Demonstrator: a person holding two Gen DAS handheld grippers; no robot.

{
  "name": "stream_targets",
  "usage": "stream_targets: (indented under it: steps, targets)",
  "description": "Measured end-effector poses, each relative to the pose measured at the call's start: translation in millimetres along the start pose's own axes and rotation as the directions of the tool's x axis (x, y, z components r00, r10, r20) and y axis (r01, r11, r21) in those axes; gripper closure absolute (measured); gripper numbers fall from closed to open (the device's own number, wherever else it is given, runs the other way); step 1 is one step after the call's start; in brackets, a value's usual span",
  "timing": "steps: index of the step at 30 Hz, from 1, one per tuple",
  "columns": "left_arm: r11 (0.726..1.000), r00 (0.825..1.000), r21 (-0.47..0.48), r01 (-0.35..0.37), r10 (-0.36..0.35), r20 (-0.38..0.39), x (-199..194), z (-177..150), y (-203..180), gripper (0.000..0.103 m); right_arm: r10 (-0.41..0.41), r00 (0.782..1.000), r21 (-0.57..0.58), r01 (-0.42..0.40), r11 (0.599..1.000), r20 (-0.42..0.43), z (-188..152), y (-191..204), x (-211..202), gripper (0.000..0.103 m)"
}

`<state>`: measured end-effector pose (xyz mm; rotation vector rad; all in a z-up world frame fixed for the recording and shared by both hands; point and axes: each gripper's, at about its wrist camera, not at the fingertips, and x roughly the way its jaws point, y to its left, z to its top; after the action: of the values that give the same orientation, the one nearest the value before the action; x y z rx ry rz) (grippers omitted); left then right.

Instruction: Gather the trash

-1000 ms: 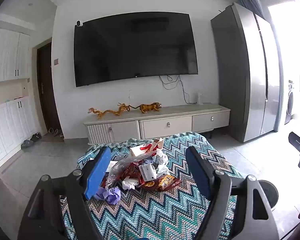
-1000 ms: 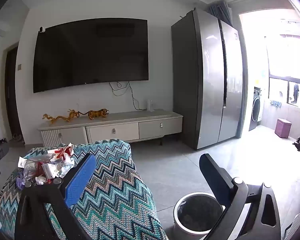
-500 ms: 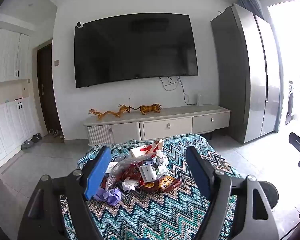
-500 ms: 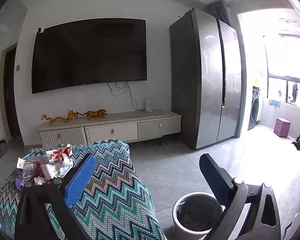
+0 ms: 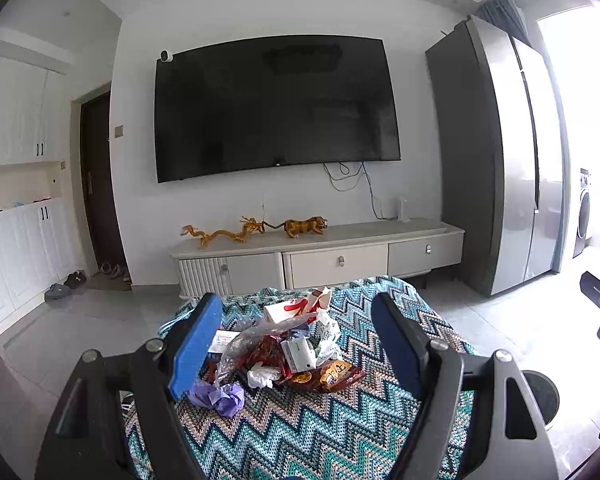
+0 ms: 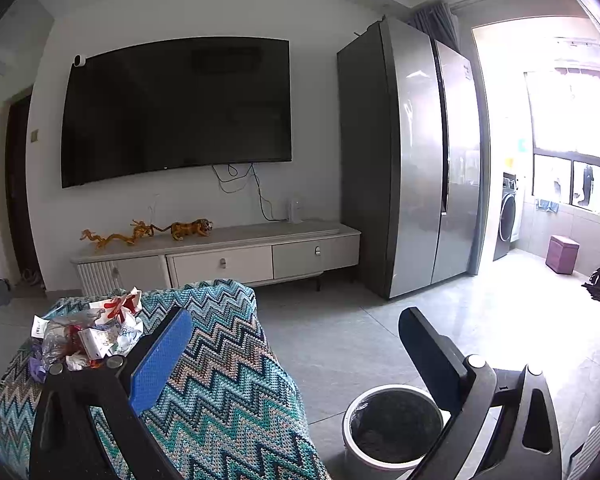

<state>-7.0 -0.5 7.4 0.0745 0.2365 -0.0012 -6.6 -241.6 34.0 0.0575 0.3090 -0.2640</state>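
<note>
A heap of trash (image 5: 288,350) lies on the zigzag-patterned cloth (image 5: 300,432): clear plastic bag, red wrappers, a white and red carton (image 5: 298,306), a brown snack packet (image 5: 332,374), white tissue and a purple crumpled piece (image 5: 220,394). My left gripper (image 5: 296,340) is open and empty, held above and short of the heap. My right gripper (image 6: 296,352) is open and empty, to the right of the heap (image 6: 88,332), over the cloth's right edge. A round white bin (image 6: 394,424) with a dark liner stands on the floor below it.
The cloth-covered table (image 6: 220,360) fills the near left. Beyond it stand a low TV cabinet (image 5: 320,256) with ornaments, a wall TV (image 5: 276,104) and a tall grey fridge (image 6: 412,160). Grey tiled floor (image 6: 340,328) lies between the table and the fridge.
Both grippers have stayed open and nearly still. The right view has shifted very slightly; nothing on the cloth has moved.
</note>
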Motion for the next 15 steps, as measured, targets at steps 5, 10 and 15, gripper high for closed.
stream_targets:
  steps: [5,10,15]
  targets:
    - [1.000,1.000,-0.011,-0.007,0.007,0.016,-1.1,-0.7,2.1,0.027,-0.006,1.000,0.000,0.006,1.000,0.003,0.4,0.2,-1.0,0.000]
    - [1.000,1.000,-0.022,-0.010,0.011,0.020,-0.8,-2.1,4.2,0.027,-0.010,1.000,-0.002,0.010,1.000,0.004,0.6,2.0,-0.5,0.000]
    - [1.000,1.000,-0.015,-0.013,0.013,0.019,0.3,-2.7,3.3,0.027,-0.016,1.000,-0.001,0.016,1.000,0.005,0.2,2.8,-0.4,0.000]
